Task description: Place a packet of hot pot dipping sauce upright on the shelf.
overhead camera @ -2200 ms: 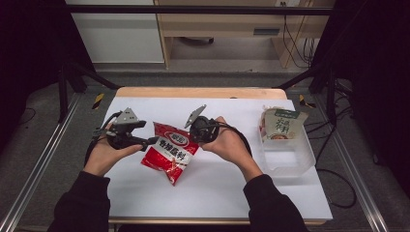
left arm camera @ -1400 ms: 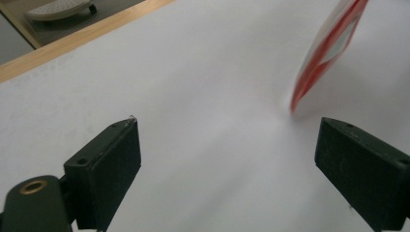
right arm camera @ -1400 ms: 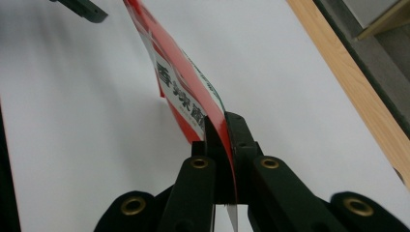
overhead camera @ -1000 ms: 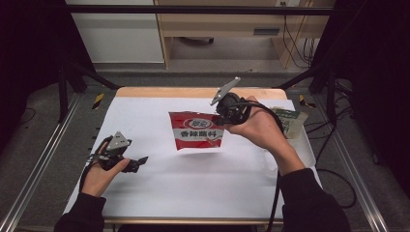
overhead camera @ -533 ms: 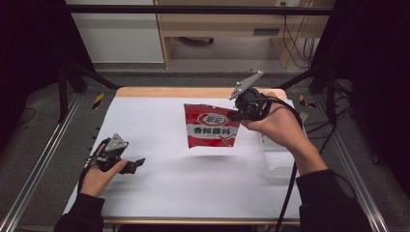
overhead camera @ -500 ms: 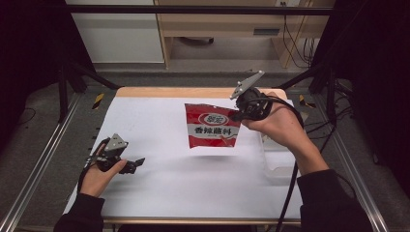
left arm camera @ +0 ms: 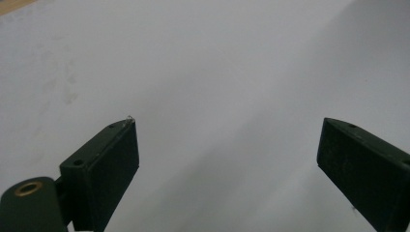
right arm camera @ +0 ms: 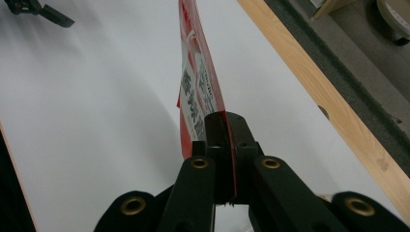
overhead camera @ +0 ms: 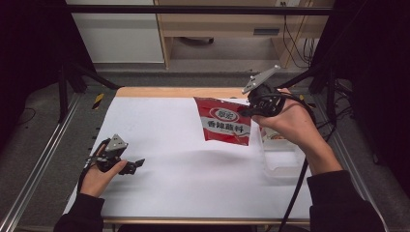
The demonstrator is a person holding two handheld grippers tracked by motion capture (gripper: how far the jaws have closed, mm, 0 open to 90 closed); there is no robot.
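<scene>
Holding a flat red foil seasoning packet (overhead camera: 226, 126) clamped in the right gripper (overhead camera: 246, 111).
Beneath: white tabletop (overhead camera: 193, 174); left gripper (overhead camera: 137, 165) wide apart, empty; dark room surrounds.

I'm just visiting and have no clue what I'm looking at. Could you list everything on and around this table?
seasoning packet: one, red with white label, held up above the table's far right
plastic bin: one, clear, at the table's right edge
packet in bin: one, pale, colour unclear, mostly hidden behind the right hand
table: one, white top with wooden far edge
left hand-held gripper: one, black, open, low at the near left
right hand-held gripper: one, black, shut on the seasoning packet's edge
</scene>
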